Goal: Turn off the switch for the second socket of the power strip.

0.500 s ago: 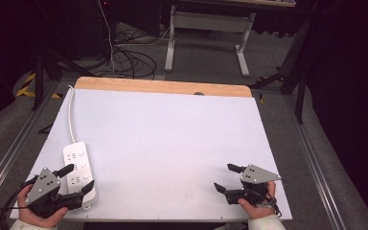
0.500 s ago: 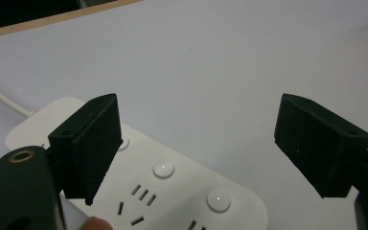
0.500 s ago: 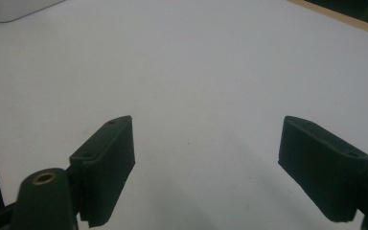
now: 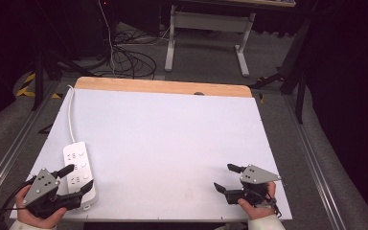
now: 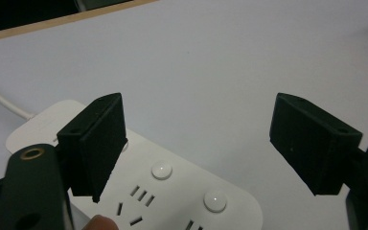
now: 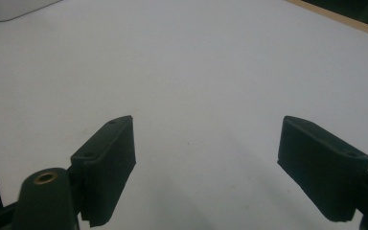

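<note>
A white power strip with several sockets and round buttons lies near the table's front left corner, its white cable running toward the far edge. My left gripper hovers over the strip's near end with its jaws wide open. In the left gripper view the power strip lies below the left gripper, with one jaw over its corner and nothing held. My right gripper rests open at the front right over bare table, and the right gripper has nothing between its jaws.
The white table top has a wooden strip along its far edge. Beyond it stand a desk frame and loose cables on the floor. A metal rail runs along the right side.
Neither hand has visibly shifted, and both grippers stand open as before. The power strip lies where it was.
</note>
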A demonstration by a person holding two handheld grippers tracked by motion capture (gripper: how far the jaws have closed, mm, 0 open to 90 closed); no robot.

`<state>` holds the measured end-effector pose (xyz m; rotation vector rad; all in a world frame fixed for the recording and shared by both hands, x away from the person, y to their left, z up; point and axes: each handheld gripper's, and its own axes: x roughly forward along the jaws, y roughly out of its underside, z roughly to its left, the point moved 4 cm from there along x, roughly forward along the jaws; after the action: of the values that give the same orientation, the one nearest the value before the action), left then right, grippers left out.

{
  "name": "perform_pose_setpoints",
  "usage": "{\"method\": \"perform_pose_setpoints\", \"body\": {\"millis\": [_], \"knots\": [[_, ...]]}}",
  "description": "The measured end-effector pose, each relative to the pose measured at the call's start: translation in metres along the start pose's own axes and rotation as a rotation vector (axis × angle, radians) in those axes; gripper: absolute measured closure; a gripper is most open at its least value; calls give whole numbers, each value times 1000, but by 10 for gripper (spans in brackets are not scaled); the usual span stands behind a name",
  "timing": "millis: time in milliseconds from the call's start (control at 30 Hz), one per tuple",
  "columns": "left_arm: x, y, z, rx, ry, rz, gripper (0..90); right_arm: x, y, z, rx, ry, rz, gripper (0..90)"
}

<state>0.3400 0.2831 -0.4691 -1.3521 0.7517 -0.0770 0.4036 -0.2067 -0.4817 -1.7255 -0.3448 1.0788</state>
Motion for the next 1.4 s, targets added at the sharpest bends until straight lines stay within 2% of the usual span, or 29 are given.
{"method": "perform_pose_setpoints", "body": {"millis": [267,500,567,667,867,1067,1367,1400], "knots": [[-2,-2,2,-6,6,-6,240,2,1,0,1,-4,10,217],[-7,-11,5,-20,9,-13,274,2,1,0,6,-19,14,224],[-9,-15,7,0,-5,-7,285,2,1,0,5,-20,13,227],[-10,-19,8,-5,3,-7,291,3,1,0,6,-23,17,227],[-7,-27,11,20,-1,2,296,4,1,0,6,-23,22,229],[-4,-33,15,5,5,-3,298,5,2,0,7,-25,27,230],[3,-44,18,20,12,3,301,5,2,0,6,-32,27,242],[3,-45,19,34,10,6,304,5,2,0,6,-32,28,242]]}}
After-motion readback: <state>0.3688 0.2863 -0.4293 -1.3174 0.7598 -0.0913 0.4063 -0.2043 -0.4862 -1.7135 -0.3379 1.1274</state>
